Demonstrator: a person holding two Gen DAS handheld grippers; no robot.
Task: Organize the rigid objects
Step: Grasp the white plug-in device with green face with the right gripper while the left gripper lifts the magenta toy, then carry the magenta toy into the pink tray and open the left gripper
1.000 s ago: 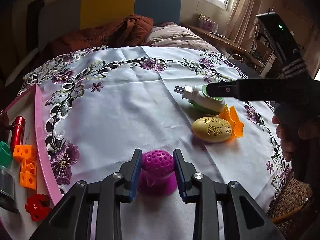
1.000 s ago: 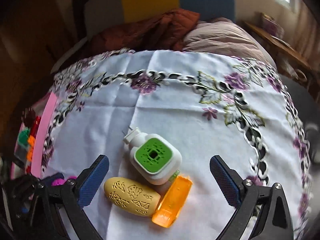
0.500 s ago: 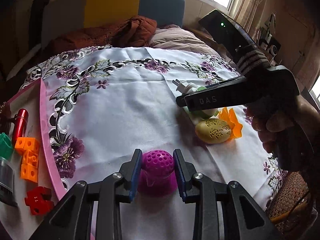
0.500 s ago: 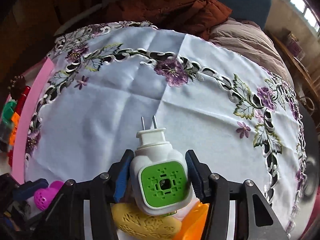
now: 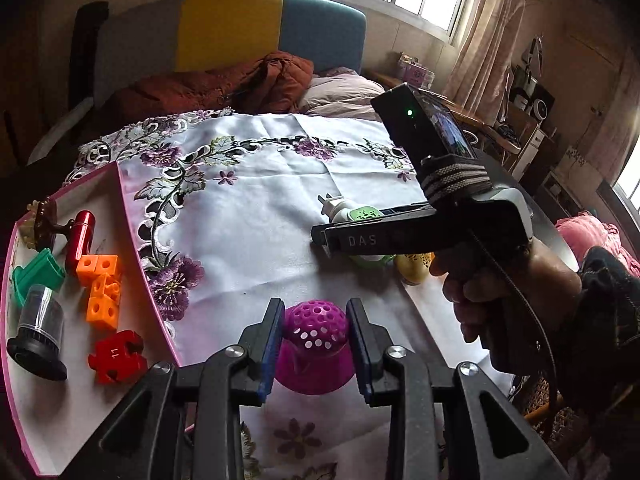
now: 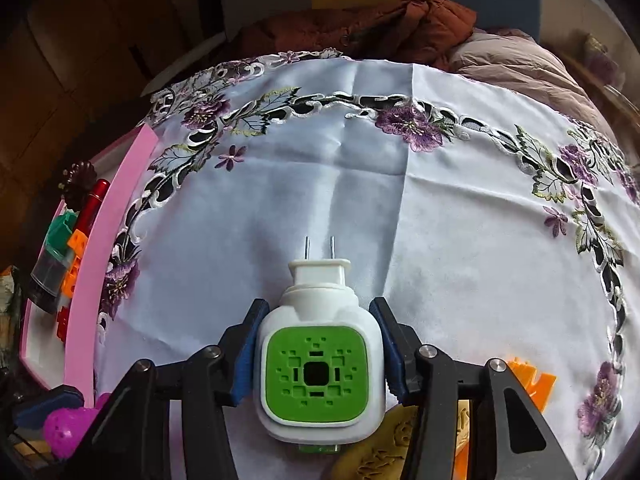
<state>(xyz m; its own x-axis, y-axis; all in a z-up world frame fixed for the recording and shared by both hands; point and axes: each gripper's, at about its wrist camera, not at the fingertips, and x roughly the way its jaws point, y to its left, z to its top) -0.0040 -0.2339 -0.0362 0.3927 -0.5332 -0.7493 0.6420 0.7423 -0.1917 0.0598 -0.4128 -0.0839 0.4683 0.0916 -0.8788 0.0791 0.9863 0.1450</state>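
Note:
My left gripper [image 5: 315,346] is shut on a magenta perforated dome toy [image 5: 314,344], held just right of the pink tray's rim [image 5: 138,240]. My right gripper [image 6: 318,346] is shut on a white plug-in device with a green grille [image 6: 318,372], its two prongs pointing away from me. From the left wrist view the right gripper [image 5: 326,236] shows side-on over the cloth, with the white and green device [image 5: 352,212] between its fingers. A yellow embossed oval [image 6: 380,456] and an orange clip [image 6: 532,380] lie under and right of the right gripper.
The pink tray holds a red cylinder [image 5: 80,234], orange cubes [image 5: 102,288], a red puzzle block [image 5: 116,356], a green piece [image 5: 36,276], a black-based clear cap [image 5: 38,332] and a brown ornament [image 5: 44,220]. White embroidered tablecloth [image 6: 360,184] covers the table; a bed lies beyond it.
My right gripper went from wide open above the plug-in device to shut on it, with the device now held between its pads. My left gripper moved toward the tray with the magenta toy.

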